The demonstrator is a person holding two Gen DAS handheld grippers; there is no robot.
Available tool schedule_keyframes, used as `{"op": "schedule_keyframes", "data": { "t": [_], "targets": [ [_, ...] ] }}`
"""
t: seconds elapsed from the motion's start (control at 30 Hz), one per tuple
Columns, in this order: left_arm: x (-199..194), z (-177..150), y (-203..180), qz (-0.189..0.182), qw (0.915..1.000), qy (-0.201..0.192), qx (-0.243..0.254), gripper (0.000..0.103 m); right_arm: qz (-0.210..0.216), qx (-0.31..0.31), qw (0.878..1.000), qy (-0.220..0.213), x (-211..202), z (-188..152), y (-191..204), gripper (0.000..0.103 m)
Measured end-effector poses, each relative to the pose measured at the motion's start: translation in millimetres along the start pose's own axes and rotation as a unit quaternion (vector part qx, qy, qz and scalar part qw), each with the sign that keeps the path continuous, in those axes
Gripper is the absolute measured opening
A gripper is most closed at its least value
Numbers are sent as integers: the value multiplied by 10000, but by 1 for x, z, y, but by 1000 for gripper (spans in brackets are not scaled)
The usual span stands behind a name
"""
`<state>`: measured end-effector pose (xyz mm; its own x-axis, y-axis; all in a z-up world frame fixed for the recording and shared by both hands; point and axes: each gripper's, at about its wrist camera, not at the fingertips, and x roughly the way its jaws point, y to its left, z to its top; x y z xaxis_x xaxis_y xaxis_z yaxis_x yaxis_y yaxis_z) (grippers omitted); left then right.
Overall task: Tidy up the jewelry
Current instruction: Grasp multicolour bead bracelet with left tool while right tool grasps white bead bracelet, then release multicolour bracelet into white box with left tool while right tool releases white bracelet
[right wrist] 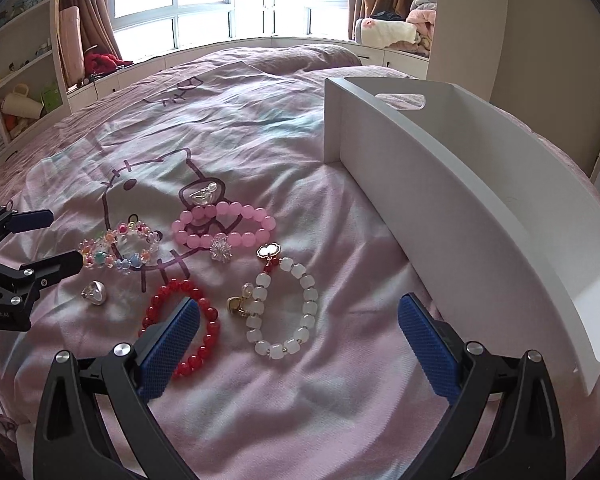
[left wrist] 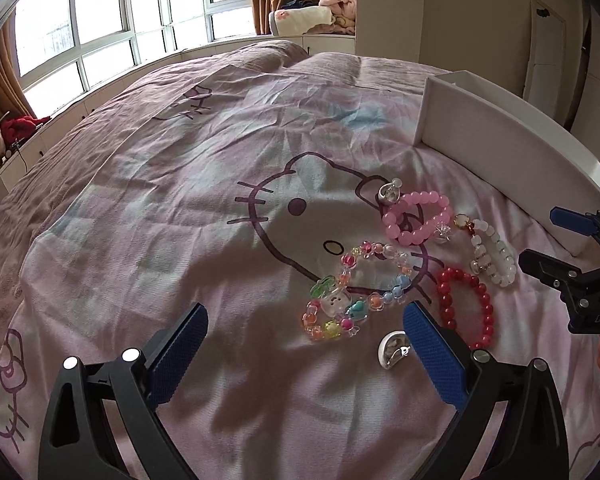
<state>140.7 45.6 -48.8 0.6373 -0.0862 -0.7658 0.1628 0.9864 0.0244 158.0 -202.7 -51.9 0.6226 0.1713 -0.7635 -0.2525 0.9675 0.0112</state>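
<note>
Several pieces of jewelry lie on a pink cartoon-cat bedspread (left wrist: 180, 208): a multicolour bead bracelet (left wrist: 396, 286), a pink bead bracelet (right wrist: 224, 212), a red bead bracelet (right wrist: 210, 312), a white bead bracelet (right wrist: 309, 308), two silver rings (left wrist: 394, 350) (right wrist: 202, 196) and a crystal charm (right wrist: 220, 249). My left gripper (left wrist: 306, 314) is open just short of the multicolour bracelet, with one ring beside its right finger. My right gripper (right wrist: 299, 306) is open over the white bracelet, its left finger covering part of the red one. Neither holds anything.
A white open box (right wrist: 460, 184) stands on the bed to the right of the jewelry, close to my right gripper. Each gripper shows at the edge of the other's view. Windows, curtains, shelves and piled blankets lie beyond the bed.
</note>
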Motion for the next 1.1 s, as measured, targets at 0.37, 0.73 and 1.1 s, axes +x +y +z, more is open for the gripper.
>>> {"op": "schedule_keyframes", "data": {
  "t": [0.37,0.73,1.1],
  "targets": [
    [17,-2,10,-63,9998,114,-134,57,26,-8,9976,691,44,-7,1,62],
    [16,-2,-4,-406,9989,221,53,15,527,74,9947,883,43,-5,-4,18],
    [-17,32,-15,-676,9976,-44,149,15,904,399,9936,542,7,18,-20,11]
  ]
}}
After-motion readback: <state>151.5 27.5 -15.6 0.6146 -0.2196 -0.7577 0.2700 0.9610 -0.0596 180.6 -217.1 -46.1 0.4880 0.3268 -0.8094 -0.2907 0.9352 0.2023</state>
